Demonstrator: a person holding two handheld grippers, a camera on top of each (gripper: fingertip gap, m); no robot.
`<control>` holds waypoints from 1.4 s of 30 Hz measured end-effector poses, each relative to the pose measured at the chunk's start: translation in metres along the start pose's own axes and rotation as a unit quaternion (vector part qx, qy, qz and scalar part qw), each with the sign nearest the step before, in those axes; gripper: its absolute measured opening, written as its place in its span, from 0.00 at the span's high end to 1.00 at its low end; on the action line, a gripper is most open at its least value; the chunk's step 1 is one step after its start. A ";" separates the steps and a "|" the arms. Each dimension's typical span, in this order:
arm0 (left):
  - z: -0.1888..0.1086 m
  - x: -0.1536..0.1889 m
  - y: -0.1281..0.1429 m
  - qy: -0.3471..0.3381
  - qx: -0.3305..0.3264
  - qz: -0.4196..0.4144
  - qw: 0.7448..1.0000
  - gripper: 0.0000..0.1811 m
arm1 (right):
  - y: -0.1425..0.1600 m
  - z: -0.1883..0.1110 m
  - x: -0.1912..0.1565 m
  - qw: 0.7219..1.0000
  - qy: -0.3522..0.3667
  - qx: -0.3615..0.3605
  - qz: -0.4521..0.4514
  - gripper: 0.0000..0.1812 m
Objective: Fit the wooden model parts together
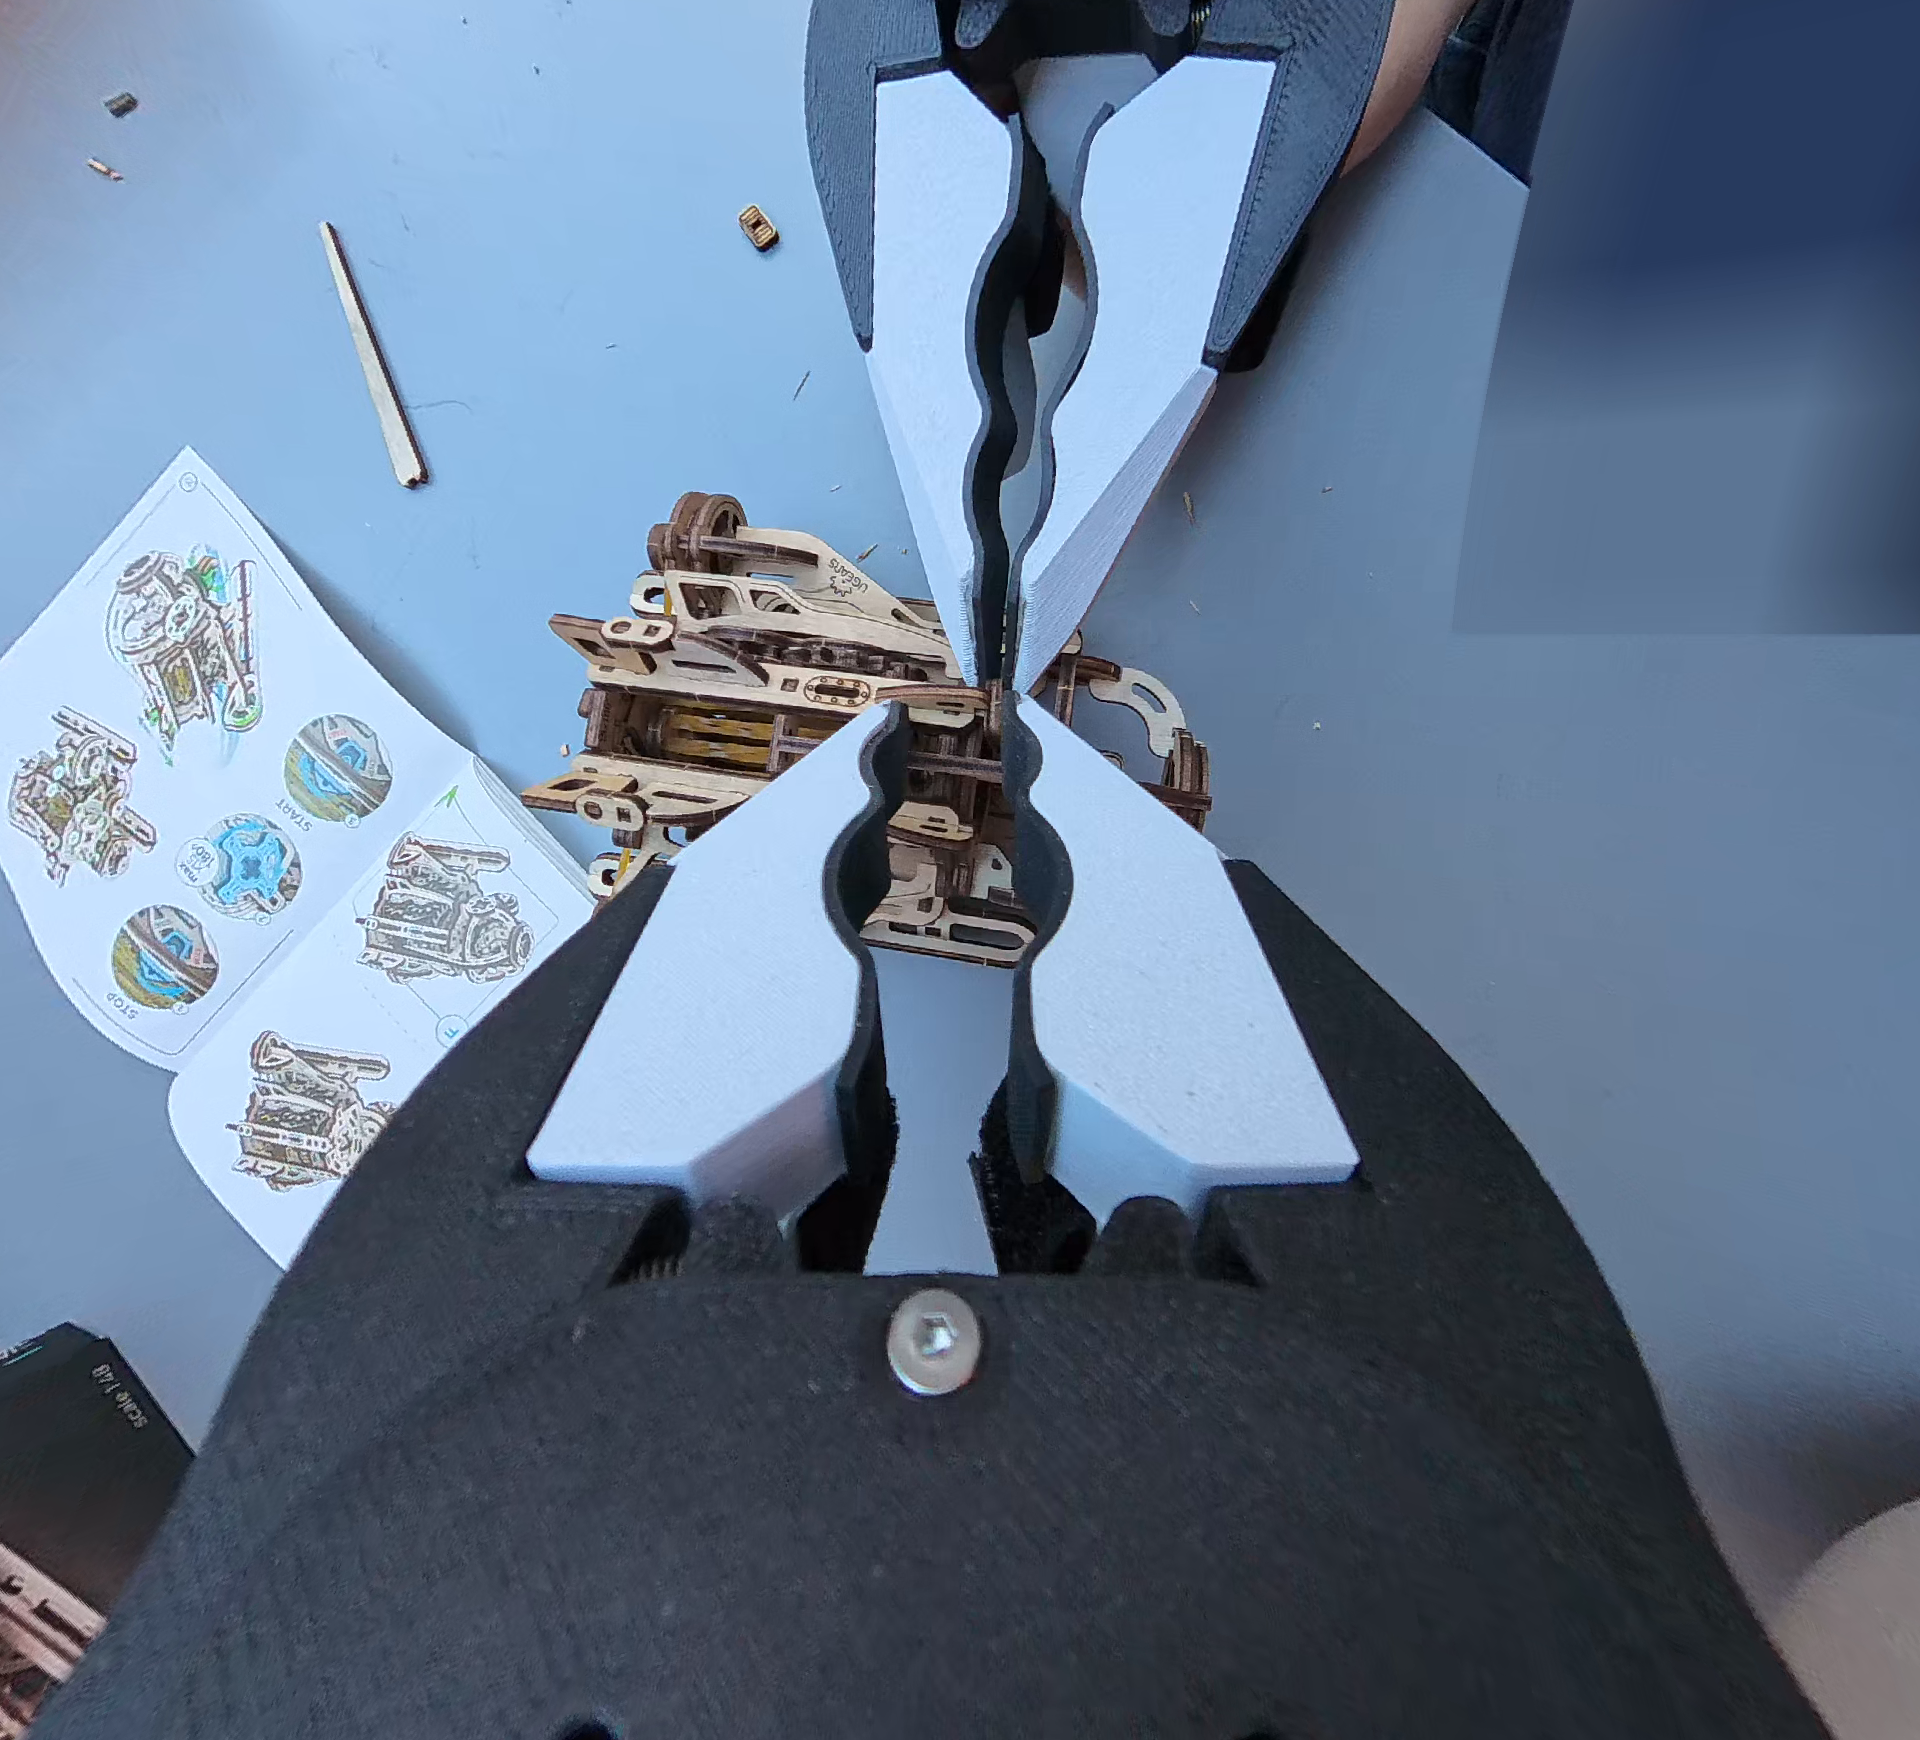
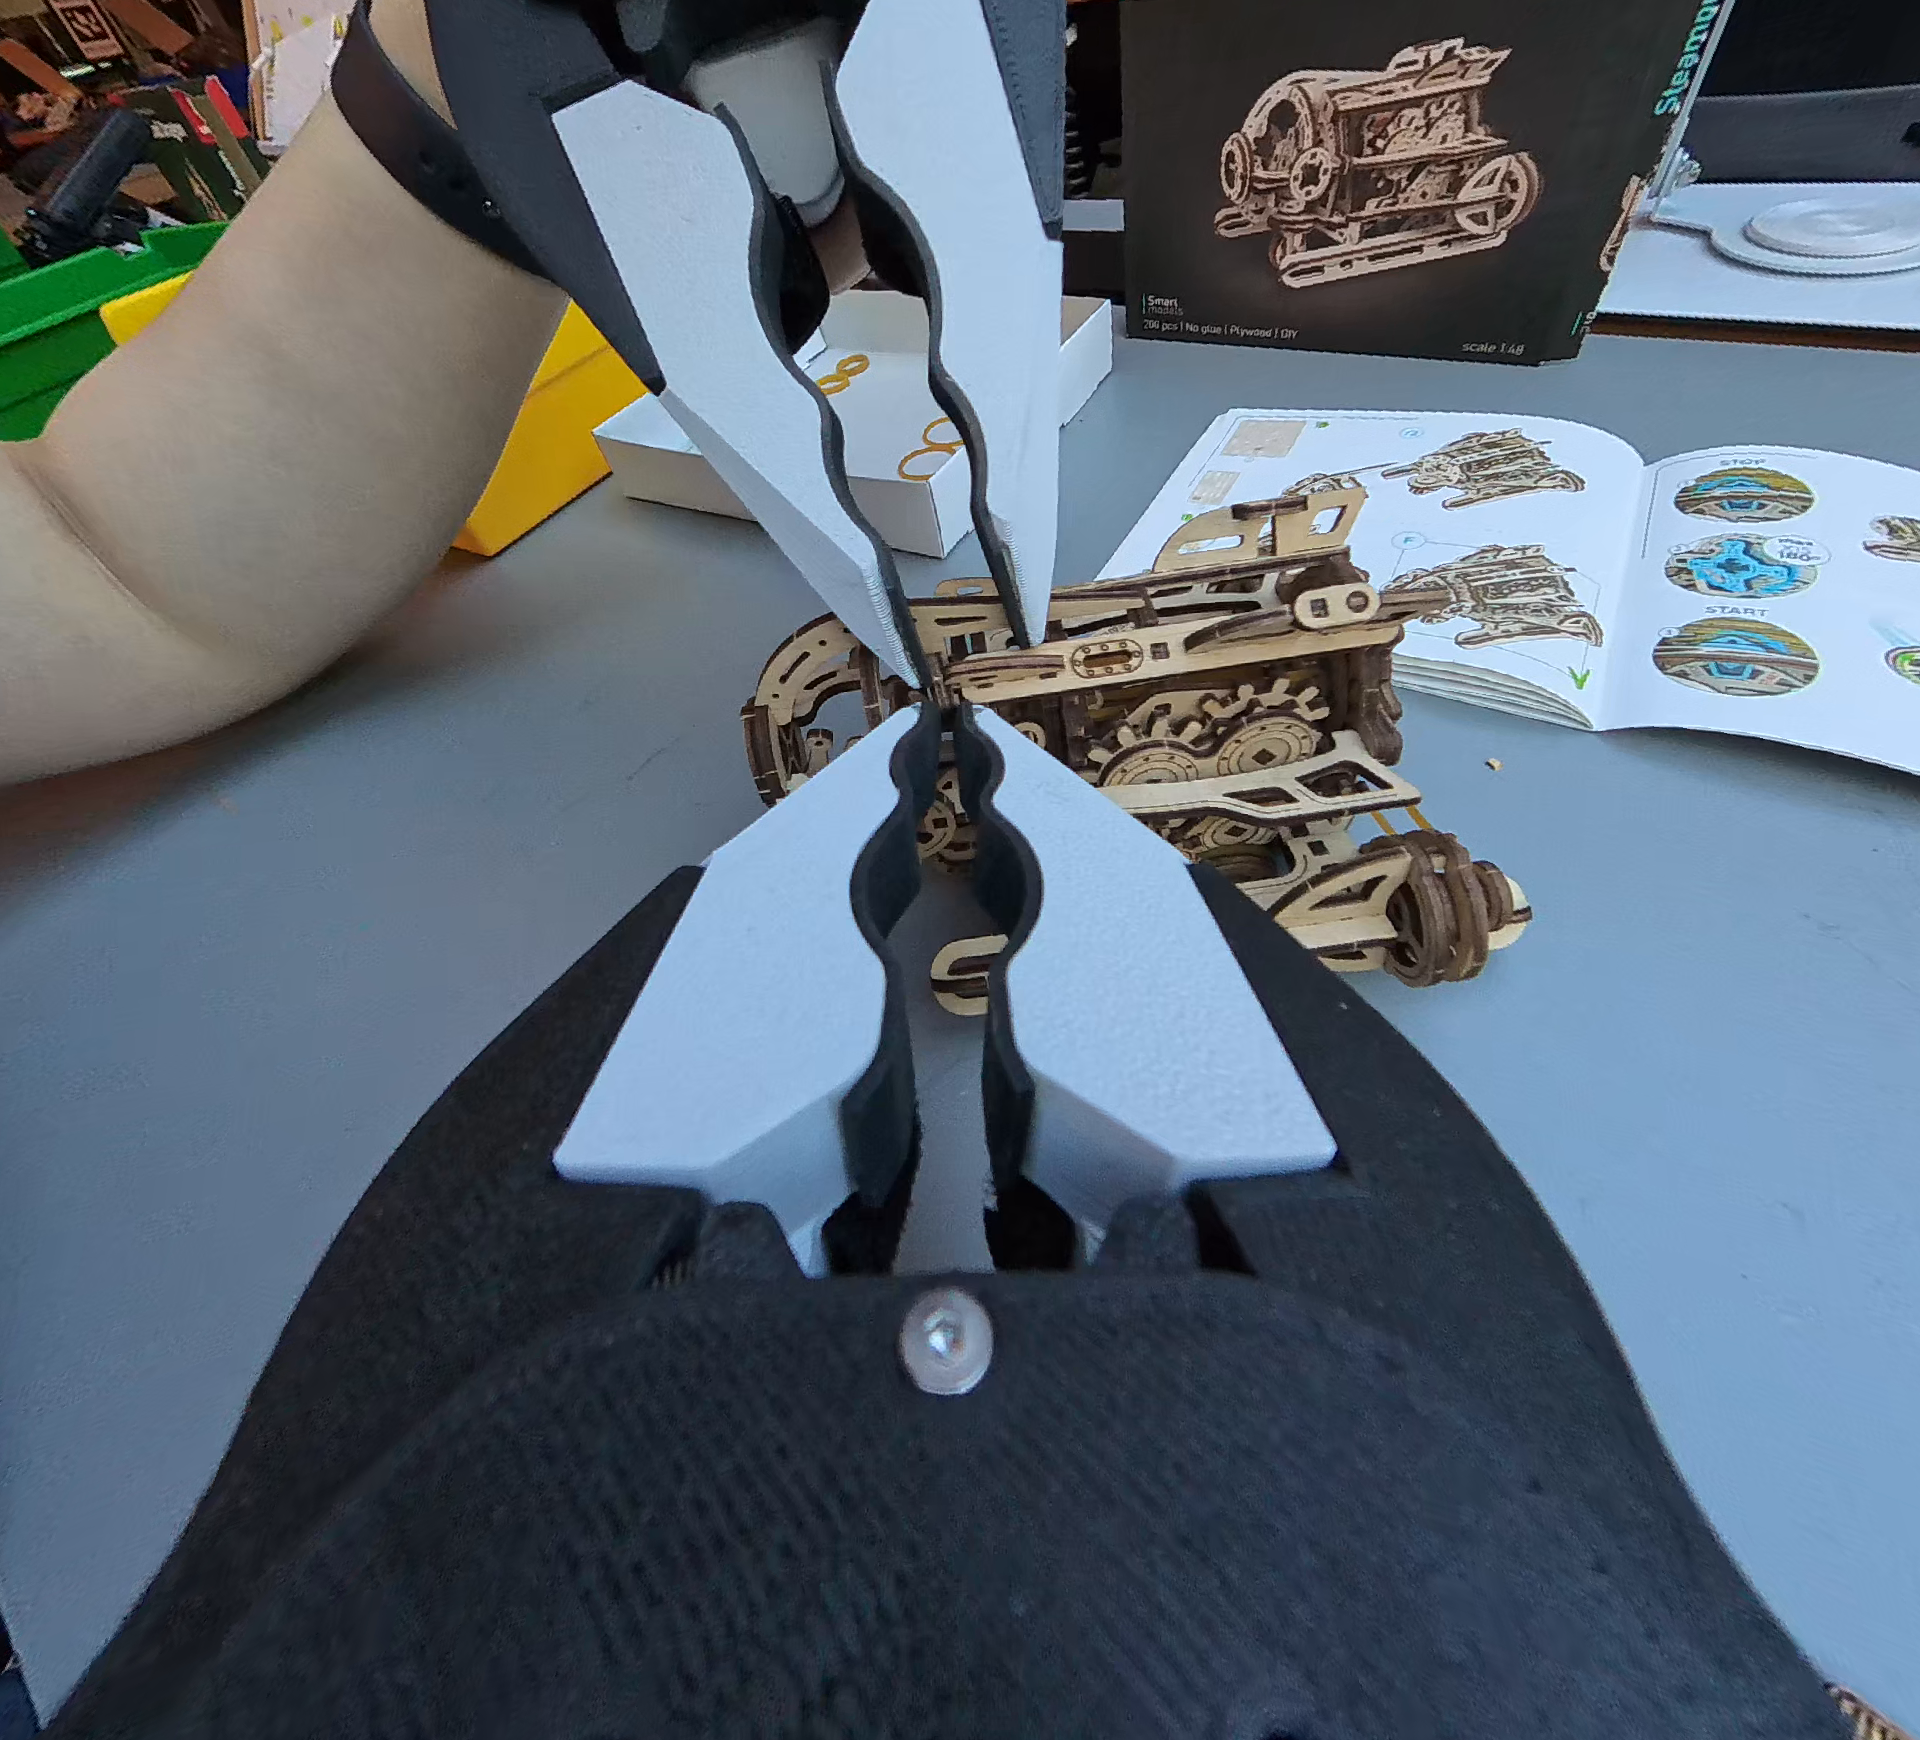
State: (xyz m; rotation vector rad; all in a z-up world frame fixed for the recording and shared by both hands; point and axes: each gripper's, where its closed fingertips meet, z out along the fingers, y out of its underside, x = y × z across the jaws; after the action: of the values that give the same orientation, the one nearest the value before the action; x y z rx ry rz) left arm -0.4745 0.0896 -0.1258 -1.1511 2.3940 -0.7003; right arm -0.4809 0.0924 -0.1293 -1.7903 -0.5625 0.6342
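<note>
Left wrist view: the left gripper (image 1: 948, 711) reaches forward over the grey table (image 1: 540, 90). Its tips stand a little apart and straddle a strip on top of the wooden model (image 1: 748, 703), which lies directly at and beyond the tips. The right gripper (image 1: 997, 667) comes in from the far side, tip to tip with the left one, its fingers almost together. Left of the claw lies an open instruction booklet (image 1: 260, 807). Farther ahead on that side are a loose wooden stick (image 1: 374, 355) and a small wooden bit (image 1: 760, 227).

Right wrist view: the right gripper (image 2: 942, 726) shows only a narrow slit between its fingertips, right against the wooden model's (image 2: 1195, 724) left end. Whether it pinches a thin part cannot be told. The left gripper (image 2: 968, 662) descends from ahead, clamped across the model's top rail. The booklet (image 2: 1662, 568) lies ahead to the right, and the kit box (image 2: 1403, 90) stands behind it. A white tray (image 2: 1081, 360) sits straight ahead.
</note>
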 end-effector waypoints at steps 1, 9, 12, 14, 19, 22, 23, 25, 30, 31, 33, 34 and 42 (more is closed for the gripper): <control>0.000 0.000 0.000 -0.001 0.000 0.001 1.000 0.92 | 0.000 0.000 0.000 1.000 0.002 0.002 -0.004 0.99; 0.000 0.001 0.000 -0.010 -0.012 0.015 1.000 0.93 | 0.000 0.000 0.000 0.999 0.022 0.010 -0.046 0.99; 0.000 0.001 0.000 -0.008 -0.016 0.011 1.000 0.93 | 0.000 0.000 0.000 0.998 0.024 0.012 -0.050 0.99; 0.000 0.000 0.000 -0.010 -0.018 0.014 1.000 0.92 | 0.000 0.000 0.000 0.998 0.025 0.013 -0.050 0.99; 0.000 -0.006 -0.002 -0.025 -0.014 0.008 1.000 0.87 | -0.001 -0.001 0.002 0.998 0.027 0.015 -0.048 0.99; 0.000 -0.008 -0.002 -0.021 -0.012 0.000 1.000 0.86 | -0.002 -0.001 0.003 0.998 0.027 0.017 -0.047 0.99; 0.000 -0.009 -0.002 -0.021 -0.012 -0.002 1.000 0.85 | -0.002 -0.001 0.003 0.998 0.028 0.018 -0.048 0.99; -0.001 -0.011 -0.002 -0.022 -0.016 -0.003 1.000 0.84 | -0.003 -0.001 0.003 0.998 0.028 0.019 -0.047 0.99; 0.000 -0.008 -0.001 -0.012 -0.023 0.000 1.000 0.87 | -0.002 -0.001 0.003 0.999 0.023 0.020 -0.042 0.99; 0.001 -0.007 -0.001 -0.009 -0.025 0.001 1.000 0.88 | -0.001 -0.001 0.002 0.999 0.023 0.018 -0.044 0.99; 0.001 -0.005 0.000 -0.005 -0.033 0.002 0.999 0.88 | 0.000 0.000 0.001 0.998 0.023 0.016 -0.048 0.99; 0.002 -0.004 0.001 -0.004 -0.037 0.001 0.999 0.88 | 0.000 0.000 0.001 0.998 0.025 0.017 -0.050 0.99; 0.003 -0.005 0.000 0.005 -0.043 -0.011 0.999 0.88 | 0.000 -0.001 0.002 0.998 0.030 0.015 -0.056 0.99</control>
State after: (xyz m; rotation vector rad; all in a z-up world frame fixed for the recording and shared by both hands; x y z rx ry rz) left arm -0.4704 0.0928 -0.1273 -1.2116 2.4454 -0.6165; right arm -0.4784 0.0930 -0.1291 -1.7302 -0.6049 0.5080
